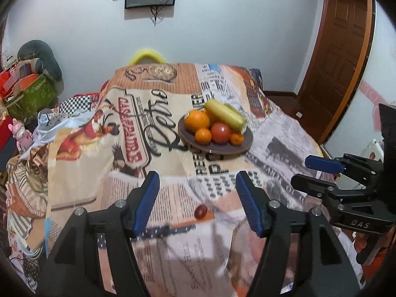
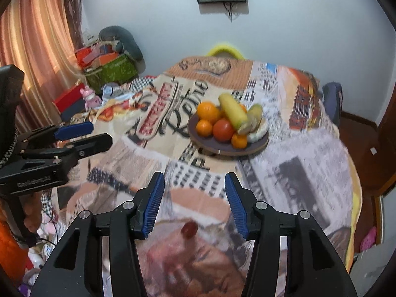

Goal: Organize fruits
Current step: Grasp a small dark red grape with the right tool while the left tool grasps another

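Resting on the plate (image 1: 243, 146) is most fruit; one red grape (image 1: 200, 211) lies well short of it; left gripper (image 1: 196, 204) and right gripper (image 2: 194, 204) gape empty.

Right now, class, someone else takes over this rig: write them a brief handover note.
Left gripper: open, holding nothing.
Right gripper: open, holding nothing.
Plate on the printed cloth holds the big orange, two small oranges, a tomato and a yellow-green fruit.
Done: those fruits are plated.
Left: one small dark red fruit lies loose on the cloth near both grippers; it probably goes on the plate.
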`<control>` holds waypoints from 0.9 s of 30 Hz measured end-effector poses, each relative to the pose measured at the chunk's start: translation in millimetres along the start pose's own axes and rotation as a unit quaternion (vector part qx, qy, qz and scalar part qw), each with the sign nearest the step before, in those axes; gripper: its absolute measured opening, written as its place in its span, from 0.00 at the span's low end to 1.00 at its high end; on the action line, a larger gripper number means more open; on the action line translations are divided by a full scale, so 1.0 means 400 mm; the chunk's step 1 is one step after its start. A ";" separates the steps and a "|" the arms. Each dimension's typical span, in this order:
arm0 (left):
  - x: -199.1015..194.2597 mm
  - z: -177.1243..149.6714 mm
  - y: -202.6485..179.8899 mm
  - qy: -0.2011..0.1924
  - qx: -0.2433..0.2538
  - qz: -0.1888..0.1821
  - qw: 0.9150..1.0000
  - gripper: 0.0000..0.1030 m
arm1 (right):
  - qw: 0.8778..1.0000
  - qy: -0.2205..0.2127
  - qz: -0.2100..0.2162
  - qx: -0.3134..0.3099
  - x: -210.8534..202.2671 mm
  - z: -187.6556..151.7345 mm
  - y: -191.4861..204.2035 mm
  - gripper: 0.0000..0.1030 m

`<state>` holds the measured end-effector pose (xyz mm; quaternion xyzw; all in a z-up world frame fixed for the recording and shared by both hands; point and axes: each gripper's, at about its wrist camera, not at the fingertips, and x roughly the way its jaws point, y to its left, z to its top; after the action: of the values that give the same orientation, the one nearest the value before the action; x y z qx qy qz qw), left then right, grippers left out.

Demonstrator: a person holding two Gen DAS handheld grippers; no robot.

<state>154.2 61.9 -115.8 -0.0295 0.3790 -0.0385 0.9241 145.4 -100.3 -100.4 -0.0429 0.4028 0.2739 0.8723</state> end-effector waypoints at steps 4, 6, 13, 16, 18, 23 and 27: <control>0.009 -0.043 0.012 0.017 -0.001 0.004 1.000 0.62 | 1.000 0.024 -0.001 0.001 0.032 -0.042 0.017 0.46; 0.020 -0.063 0.020 0.028 -0.004 0.005 1.000 0.62 | 0.999 0.036 -0.003 -0.001 0.053 -0.060 0.023 0.46; 0.056 -0.103 0.039 0.047 -0.012 0.006 0.999 0.62 | 0.997 0.072 0.003 0.008 0.113 -0.117 0.024 0.46; 0.076 -0.116 0.043 0.055 -0.011 0.005 0.998 0.62 | 0.996 0.085 0.003 0.013 0.141 -0.130 0.017 0.44; 0.087 -0.124 0.042 0.059 -0.007 0.000 0.998 0.60 | 0.995 0.093 0.007 0.020 0.155 -0.137 0.009 0.41; 0.113 -0.137 0.033 0.067 0.006 -0.009 0.998 0.59 | 0.994 0.105 0.020 0.031 0.177 -0.151 -0.003 0.31; 0.162 -0.148 0.032 0.093 0.012 -0.020 0.995 0.53 | 0.994 0.103 0.024 0.026 0.181 -0.155 -0.001 0.20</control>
<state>159.2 67.0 -203.9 -0.0225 0.4625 -0.0638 0.8841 141.7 -86.9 -194.6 -0.0385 0.4989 0.2777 0.8201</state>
